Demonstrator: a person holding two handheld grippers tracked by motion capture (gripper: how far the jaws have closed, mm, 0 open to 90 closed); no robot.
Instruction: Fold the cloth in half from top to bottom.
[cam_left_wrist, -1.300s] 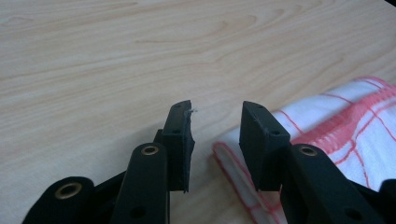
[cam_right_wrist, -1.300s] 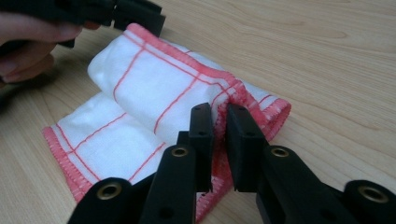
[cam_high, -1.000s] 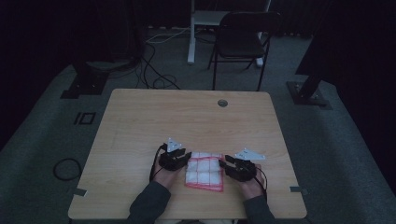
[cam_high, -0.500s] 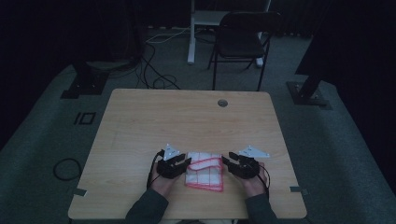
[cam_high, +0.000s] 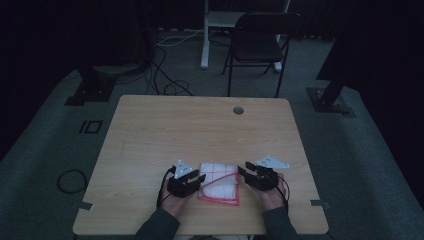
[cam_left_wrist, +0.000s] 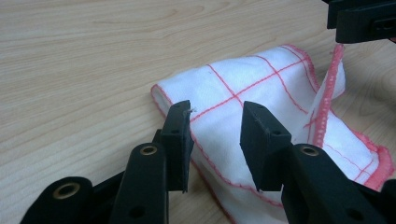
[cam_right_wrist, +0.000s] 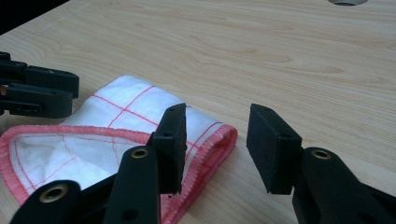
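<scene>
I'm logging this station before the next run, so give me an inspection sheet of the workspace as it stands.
Surface: light wooden table, round hole near far edge.
Job's things: folded white cloth with red grid and hem, near front edge.
Clutter: nothing seen.
Grippers: left hand-held gripper open at cloth's left edge; right hand-held gripper open at its right fold.
Cables: loose cables on floor beyond the table.
Surroundings: dark folding chair, grey carpet.
</scene>
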